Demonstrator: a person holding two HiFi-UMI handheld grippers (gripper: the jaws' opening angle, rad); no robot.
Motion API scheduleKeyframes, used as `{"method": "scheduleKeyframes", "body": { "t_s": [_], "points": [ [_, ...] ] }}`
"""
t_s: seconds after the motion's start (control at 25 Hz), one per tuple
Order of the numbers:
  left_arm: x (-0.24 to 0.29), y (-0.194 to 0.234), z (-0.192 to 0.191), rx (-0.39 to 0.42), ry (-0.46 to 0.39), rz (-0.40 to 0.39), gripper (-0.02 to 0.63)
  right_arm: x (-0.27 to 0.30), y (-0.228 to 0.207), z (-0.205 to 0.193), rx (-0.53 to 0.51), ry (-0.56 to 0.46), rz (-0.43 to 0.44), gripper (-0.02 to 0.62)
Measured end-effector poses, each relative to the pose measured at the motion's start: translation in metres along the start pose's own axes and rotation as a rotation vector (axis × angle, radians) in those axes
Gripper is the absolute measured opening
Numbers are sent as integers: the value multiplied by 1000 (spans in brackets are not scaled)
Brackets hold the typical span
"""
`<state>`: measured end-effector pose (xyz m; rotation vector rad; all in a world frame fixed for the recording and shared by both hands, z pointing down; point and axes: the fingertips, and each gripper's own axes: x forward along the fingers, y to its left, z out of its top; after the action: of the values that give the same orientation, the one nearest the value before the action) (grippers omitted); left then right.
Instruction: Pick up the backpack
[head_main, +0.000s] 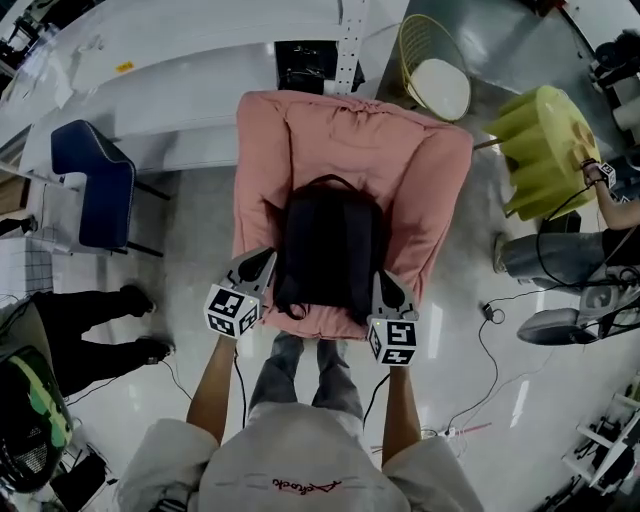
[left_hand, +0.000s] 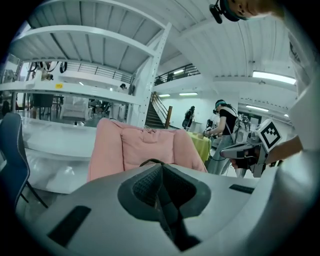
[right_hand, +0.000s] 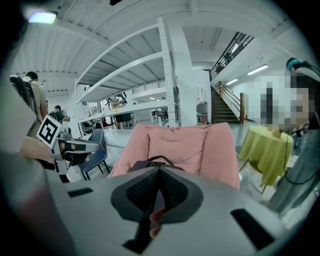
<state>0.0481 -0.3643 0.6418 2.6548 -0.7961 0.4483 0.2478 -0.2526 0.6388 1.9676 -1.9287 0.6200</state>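
A black backpack lies on the seat of a pink armchair, its top handle towards the chair's back. My left gripper sits at the backpack's left side, jaws shut and empty. On the backpack's right side, near the seat's front edge, my right gripper is shut with nothing in it. In the left gripper view the shut gripper hides most of the backpack; only the handle shows over it. The right gripper view shows the shut gripper below the handle.
A blue chair stands left of the armchair, beside white shelving. A table under a yellow-green cloth and a yellow wire basket are at the right. Cables run over the floor. Another person's legs are at the left.
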Motion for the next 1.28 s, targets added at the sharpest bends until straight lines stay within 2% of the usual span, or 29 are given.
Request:
{"method": "scheduleKeyframes", "body": {
  "t_s": [0.68,1.0,1.16,1.2,1.28],
  "points": [
    [42,29,-122,-112,97,51,17,50,-2,-126,37,173,38,18],
    [65,39,-157,-116,133,62,17,68,-6,-149,63,178,83,20],
    [79,49,-161,-160,119,43,18,86,-6,-148,77,168,109,26],
    [83,51,-160,-172,115,34,31,91,-5,-147,83,165,123,66],
    [91,52,-162,-185,126,2,153,100,-4,-145,93,159,148,154]
  ]
}}
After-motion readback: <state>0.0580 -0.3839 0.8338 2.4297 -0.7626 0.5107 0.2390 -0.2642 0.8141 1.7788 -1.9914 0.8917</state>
